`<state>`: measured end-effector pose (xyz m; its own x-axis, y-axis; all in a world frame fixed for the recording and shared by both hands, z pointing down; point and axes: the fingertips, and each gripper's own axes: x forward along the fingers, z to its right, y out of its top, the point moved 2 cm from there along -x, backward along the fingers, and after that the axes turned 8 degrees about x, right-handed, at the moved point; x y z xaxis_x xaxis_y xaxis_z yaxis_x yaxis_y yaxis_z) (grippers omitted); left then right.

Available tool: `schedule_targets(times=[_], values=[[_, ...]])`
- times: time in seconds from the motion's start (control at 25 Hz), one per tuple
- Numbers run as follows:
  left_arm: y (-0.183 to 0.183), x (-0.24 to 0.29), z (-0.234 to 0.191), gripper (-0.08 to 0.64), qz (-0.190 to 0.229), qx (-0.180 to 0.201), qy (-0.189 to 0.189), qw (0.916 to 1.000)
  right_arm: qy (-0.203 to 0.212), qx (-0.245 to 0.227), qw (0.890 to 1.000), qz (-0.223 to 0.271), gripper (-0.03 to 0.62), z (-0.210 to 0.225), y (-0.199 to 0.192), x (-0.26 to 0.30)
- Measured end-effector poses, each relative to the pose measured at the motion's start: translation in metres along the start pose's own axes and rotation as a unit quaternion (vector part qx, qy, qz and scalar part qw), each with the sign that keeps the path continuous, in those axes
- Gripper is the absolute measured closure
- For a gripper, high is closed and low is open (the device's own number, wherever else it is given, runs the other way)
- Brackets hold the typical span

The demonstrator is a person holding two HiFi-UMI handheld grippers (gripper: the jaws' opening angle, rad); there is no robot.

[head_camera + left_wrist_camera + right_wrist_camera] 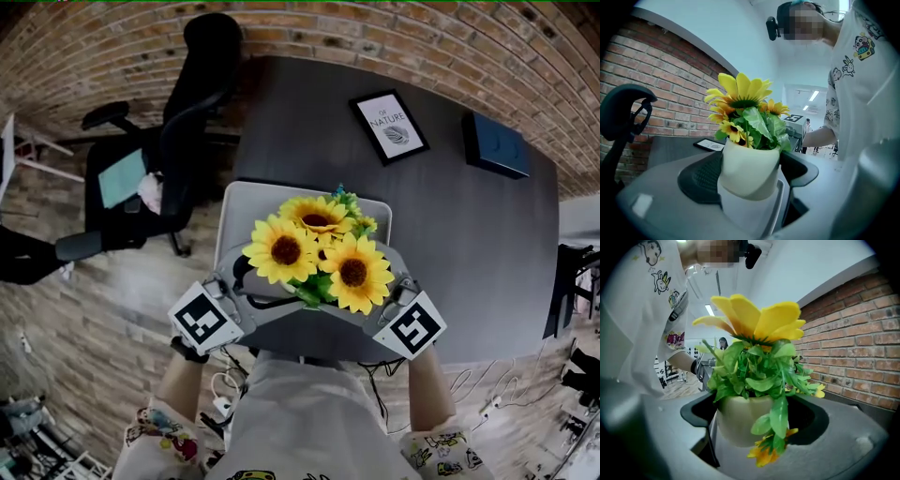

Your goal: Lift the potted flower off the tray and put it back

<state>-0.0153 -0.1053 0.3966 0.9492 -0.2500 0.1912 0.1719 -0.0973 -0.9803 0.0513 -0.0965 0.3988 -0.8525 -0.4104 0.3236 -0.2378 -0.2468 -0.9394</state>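
Forearms [178, 384] angled inward, left gripper [242, 292], right gripper [394, 298] clamp potted flower [319, 251].

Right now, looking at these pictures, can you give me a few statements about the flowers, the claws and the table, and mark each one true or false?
1. The left claw and the right claw both grip the white pot. True.
2. The flowers in the pot are red roses. False: they are yellow sunflowers.
3. The framed picture lies on the tray. False: it lies on the dark table, beyond the tray.
4. A black office chair stands beside the table. True.
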Motion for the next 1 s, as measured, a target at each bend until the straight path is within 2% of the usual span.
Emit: schedule_targets(times=[0.08, 0.36, 0.6, 0.76, 1.0], values=[[-0.005, 0.002, 0.001, 0.146, -0.003, -0.007, -0.002, 1.0000, 0.000, 0.004, 1.000, -0.013, 0.141, 0.000, -0.008, 0.000], [-0.023, 0.004, 0.004, 0.146, 0.013, -0.023, -0.011, 0.9996, -0.010, 0.024, 1.000, -0.007, 0.143, -0.003, -0.024, 0.004], [-0.052, 0.010, -0.009, 0.146, -0.013, -0.032, -0.014, 0.9993, -0.004, 0.027, 0.999, -0.024, 0.144, 0.010, -0.048, 0.020], [-0.075, 0.013, -0.025, 0.149, -0.013, -0.053, 0.000, 0.9985, -0.015, 0.049, 0.999, -0.014, 0.153, 0.022, -0.066, 0.036], [-0.085, 0.008, -0.030, 0.150, -0.010, -0.064, 0.014, 0.9978, -0.028, 0.060, 0.998, 0.001, 0.163, 0.021, -0.072, 0.042]])
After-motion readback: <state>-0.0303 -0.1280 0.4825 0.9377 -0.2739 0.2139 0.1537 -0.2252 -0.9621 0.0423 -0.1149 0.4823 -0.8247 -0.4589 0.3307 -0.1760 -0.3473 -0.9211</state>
